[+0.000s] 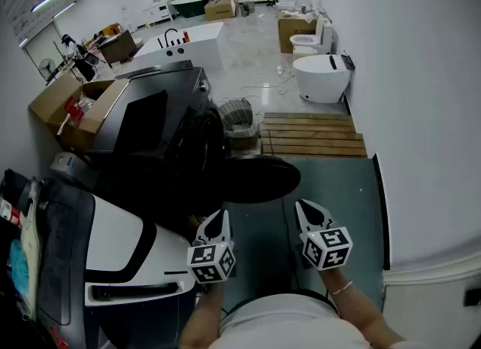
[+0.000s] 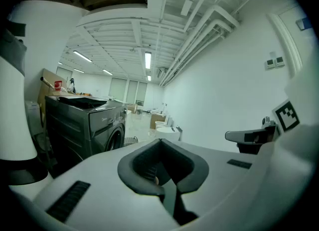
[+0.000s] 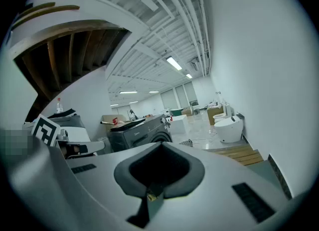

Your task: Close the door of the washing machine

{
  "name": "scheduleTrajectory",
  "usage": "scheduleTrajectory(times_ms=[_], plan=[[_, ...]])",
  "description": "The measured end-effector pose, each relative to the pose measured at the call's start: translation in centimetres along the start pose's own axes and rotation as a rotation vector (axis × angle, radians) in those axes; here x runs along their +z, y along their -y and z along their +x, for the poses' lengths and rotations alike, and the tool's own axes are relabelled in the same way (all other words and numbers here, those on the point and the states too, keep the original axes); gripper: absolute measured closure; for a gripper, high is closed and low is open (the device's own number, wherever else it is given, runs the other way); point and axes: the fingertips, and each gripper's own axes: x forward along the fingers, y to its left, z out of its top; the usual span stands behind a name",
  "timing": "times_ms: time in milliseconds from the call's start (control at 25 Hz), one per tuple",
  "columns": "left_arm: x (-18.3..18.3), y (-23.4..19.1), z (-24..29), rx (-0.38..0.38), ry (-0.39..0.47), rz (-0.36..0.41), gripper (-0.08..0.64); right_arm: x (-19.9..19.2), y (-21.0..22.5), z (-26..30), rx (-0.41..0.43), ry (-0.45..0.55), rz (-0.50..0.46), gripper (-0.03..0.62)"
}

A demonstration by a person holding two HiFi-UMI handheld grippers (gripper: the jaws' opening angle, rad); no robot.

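At 12 o'clock from me, the washing machine (image 1: 158,125) door (image 1: 255,178) hangs open. My left hand-held gripper (image 1: 222,214) and right hand-held gripper (image 1: 302,206) are both pressed together, empty. Door is probably heavy, rigid and hinged; I'd push its outer rim.

Both arms are tucked in close to the body. The left forearm (image 1: 201,316) and the right wrist (image 1: 342,289) reach forward, each behind its own tool. The left gripper (image 1: 220,218) and the right gripper (image 1: 306,209) sit side by side, a little apart, both tipped slightly downward and pointing away from the body. Each has a marker cube behind its jaws, the left cube (image 1: 210,259) and the right cube (image 1: 328,247). The left gripper's jaws are pressed together with nothing between them, and the right gripper's jaws are likewise closed and empty.
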Motion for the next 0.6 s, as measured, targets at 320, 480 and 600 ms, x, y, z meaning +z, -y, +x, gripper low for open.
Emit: scheduleTrajectory(times_ms=[320,480,600], plan=[[-0.1,0.3,0.6,0.013,0.016,-0.012,0.538,-0.1,0.5,0.4,0.028,-0.001,0.003,0.588],[-0.1,0.5,0.6,0.026,0.023,-0.016,0.540,-0.2,0.8,0.1,0.043,-0.003,0.004,0.588],[-0.1,0.7,0.5,0.035,0.024,-0.021,0.540,-0.3,1.5,0.0,0.040,-0.013,0.012,0.588]])
